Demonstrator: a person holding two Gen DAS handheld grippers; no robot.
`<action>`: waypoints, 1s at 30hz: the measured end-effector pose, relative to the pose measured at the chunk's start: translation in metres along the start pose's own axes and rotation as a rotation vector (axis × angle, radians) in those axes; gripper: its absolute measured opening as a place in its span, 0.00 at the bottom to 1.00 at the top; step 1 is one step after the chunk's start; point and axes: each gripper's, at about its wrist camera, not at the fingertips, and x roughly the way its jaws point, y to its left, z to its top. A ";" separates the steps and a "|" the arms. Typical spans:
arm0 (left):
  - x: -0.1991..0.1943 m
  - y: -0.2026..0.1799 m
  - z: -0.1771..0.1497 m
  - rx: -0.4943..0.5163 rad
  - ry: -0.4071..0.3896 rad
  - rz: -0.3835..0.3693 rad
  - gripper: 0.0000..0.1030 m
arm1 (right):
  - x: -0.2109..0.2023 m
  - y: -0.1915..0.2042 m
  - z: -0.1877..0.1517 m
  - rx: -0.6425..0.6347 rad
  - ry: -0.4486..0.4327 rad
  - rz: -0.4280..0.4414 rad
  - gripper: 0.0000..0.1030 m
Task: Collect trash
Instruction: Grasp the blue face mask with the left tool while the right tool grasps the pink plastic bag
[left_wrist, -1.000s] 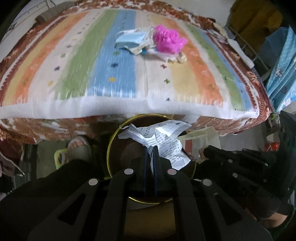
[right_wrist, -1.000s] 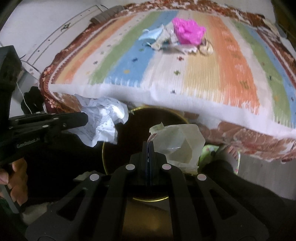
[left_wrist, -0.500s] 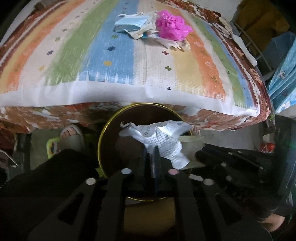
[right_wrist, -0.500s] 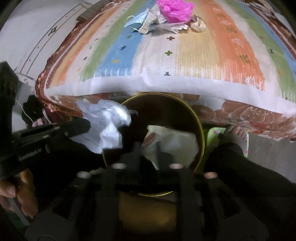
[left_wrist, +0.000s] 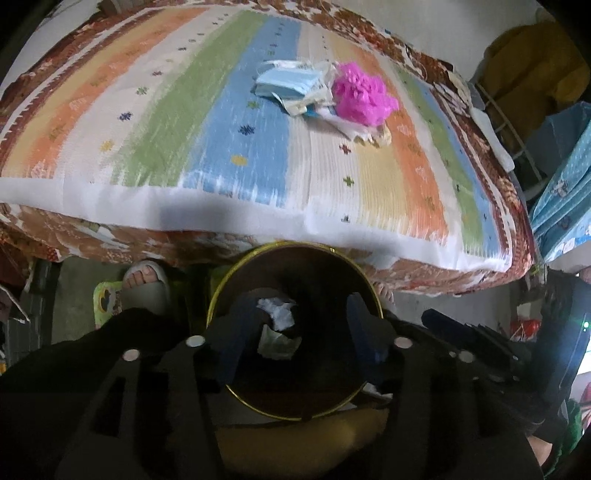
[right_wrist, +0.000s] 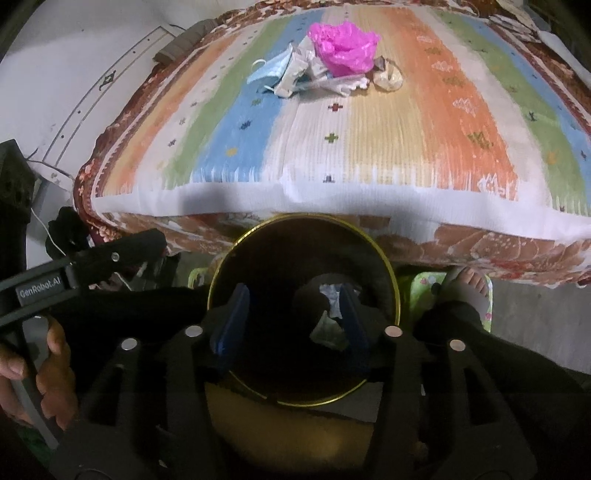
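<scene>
A round dark bin with a gold rim (left_wrist: 221, 295) (right_wrist: 391, 266) stands on the floor against the bed's near edge. Crumpled paper (left_wrist: 277, 317) and a clear wrapper (right_wrist: 328, 328) lie at its bottom. My left gripper (left_wrist: 295, 339) is open and empty above the bin mouth. My right gripper (right_wrist: 291, 325) is open and empty above the bin too. More trash lies far up the bed: a pink plastic bag (left_wrist: 362, 96) (right_wrist: 343, 44), a blue face mask (left_wrist: 284, 81) (right_wrist: 269, 68) and small wrappers (right_wrist: 332, 85).
The striped bedcover (left_wrist: 240, 155) (right_wrist: 369, 147) spreads ahead. The person's sandalled feet (left_wrist: 146, 280) (right_wrist: 467, 284) stand either side of the bin. A rack with blue cloth (left_wrist: 561, 177) is at the right. The left gripper's body (right_wrist: 74, 273) shows in the right wrist view.
Both grippers have opened. The crumpled paper left the left gripper and the clear wrapper left the right gripper; both now lie inside the bin.
</scene>
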 end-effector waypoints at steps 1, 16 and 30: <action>-0.002 0.001 0.003 -0.003 -0.009 -0.002 0.57 | -0.002 -0.001 0.002 0.001 -0.006 0.002 0.49; -0.020 0.013 0.059 -0.014 -0.108 0.056 0.86 | -0.035 0.006 0.053 -0.082 -0.133 -0.032 0.75; -0.012 0.015 0.122 -0.011 -0.167 0.051 0.94 | -0.049 0.002 0.128 -0.156 -0.258 -0.122 0.92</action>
